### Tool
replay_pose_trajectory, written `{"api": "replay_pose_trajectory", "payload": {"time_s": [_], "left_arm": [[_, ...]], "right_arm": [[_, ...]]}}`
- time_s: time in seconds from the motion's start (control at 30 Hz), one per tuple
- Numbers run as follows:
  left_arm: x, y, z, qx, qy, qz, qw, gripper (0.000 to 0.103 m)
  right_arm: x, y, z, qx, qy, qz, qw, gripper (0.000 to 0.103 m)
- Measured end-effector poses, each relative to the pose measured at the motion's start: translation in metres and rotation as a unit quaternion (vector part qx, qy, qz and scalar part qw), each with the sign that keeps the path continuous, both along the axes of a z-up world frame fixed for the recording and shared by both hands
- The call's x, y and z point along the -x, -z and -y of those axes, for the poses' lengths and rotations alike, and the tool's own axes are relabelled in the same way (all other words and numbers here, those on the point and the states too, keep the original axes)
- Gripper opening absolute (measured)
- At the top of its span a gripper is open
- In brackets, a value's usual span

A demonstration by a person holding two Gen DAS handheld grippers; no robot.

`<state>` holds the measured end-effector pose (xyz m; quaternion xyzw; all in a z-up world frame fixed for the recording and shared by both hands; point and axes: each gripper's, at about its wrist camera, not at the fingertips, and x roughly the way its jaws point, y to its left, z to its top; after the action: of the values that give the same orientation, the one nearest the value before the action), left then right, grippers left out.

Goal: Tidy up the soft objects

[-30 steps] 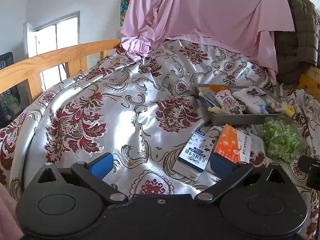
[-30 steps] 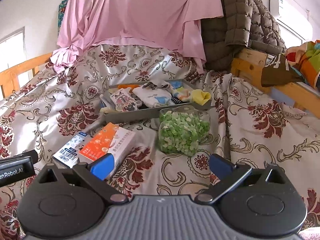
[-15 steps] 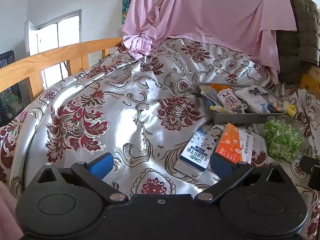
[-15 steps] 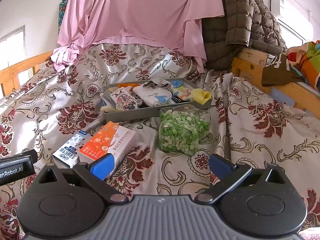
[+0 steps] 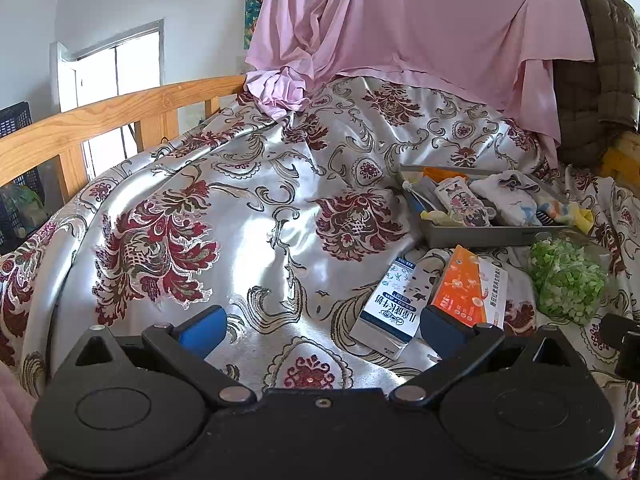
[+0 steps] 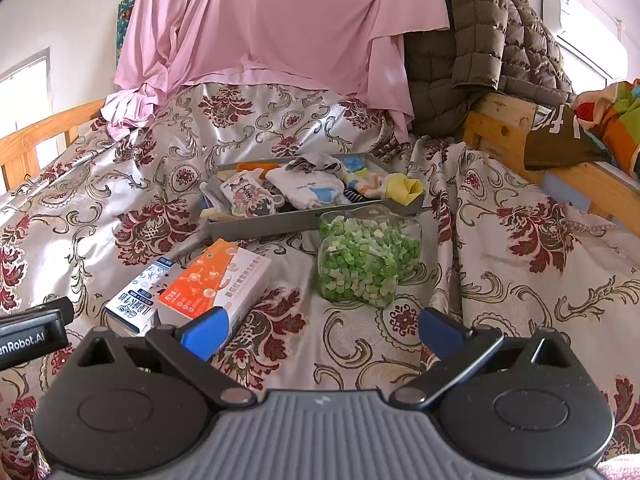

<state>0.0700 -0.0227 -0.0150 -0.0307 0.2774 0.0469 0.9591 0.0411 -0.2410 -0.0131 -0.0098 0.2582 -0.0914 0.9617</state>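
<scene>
Both my views have edged closer to the bed items; my left gripper (image 5: 320,326) and right gripper (image 6: 322,330) gape wide, holding nothing; socks lie in the grey tray (image 6: 280,222); I'd approach 1 sock low, pinching its middle.

The left tool (image 5: 320,326) is wide open and holds nothing. The right tool (image 6: 322,330) is wide open too, also holding nothing.
</scene>
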Motion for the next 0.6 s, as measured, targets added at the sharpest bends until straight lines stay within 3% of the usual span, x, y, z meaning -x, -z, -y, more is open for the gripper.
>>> {"api": "replay_pose_trajectory", "payload": {"time_s": [0.6], "left_arm": [[0.0001, 0.0002, 0.0002, -0.003, -0.004, 0.001, 1.0, 0.102]], "right_arm": [[0.0, 0.0031, 0.0001, 0.0, -0.001, -0.005, 1.0, 0.103]]}}
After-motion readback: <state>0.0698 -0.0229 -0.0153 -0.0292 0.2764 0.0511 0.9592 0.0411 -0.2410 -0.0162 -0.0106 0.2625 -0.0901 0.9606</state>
